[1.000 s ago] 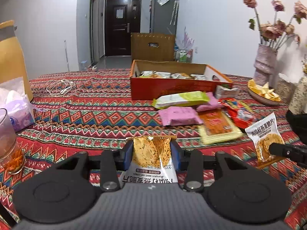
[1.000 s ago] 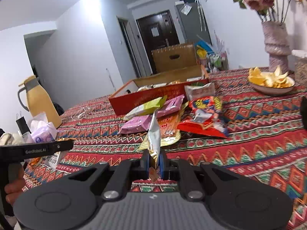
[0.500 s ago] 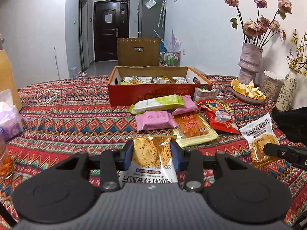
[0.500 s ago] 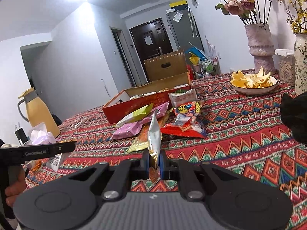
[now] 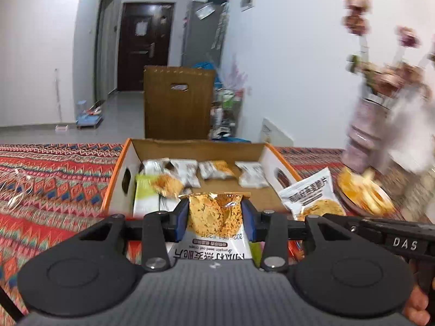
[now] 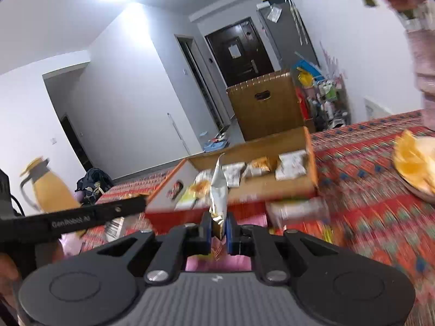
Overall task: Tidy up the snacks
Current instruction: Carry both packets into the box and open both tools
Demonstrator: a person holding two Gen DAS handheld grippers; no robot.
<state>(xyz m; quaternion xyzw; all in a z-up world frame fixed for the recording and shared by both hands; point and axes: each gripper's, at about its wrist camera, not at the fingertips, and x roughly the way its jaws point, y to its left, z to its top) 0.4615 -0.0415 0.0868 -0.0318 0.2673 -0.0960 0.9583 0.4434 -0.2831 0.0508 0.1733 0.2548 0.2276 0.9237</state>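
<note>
My left gripper [image 5: 214,218] is shut on a pumpkin seed oat crisp packet [image 5: 214,217] and holds it just over the near edge of the open orange cardboard box [image 5: 119,174]. Several white snack packets [image 5: 185,171] lie in the box. My right gripper [image 6: 218,229] is shut on the edge of an oat crisp packet [image 6: 218,190], held upright near the box [image 6: 311,163]. That packet also shows in the left wrist view [image 5: 312,195], at the box's right corner.
A patterned red cloth [image 5: 49,179] covers the table. A bowl of orange peel [image 5: 361,193] and a pink vase with flowers [image 5: 372,125] stand at the right. A yellow jug [image 6: 49,190] stands at the left. Pink and green packets [image 6: 296,209] lie before the box.
Both grippers have moved forward with their packets, from the near part of the table up to the box. The loose snacks now lie under and behind them.
</note>
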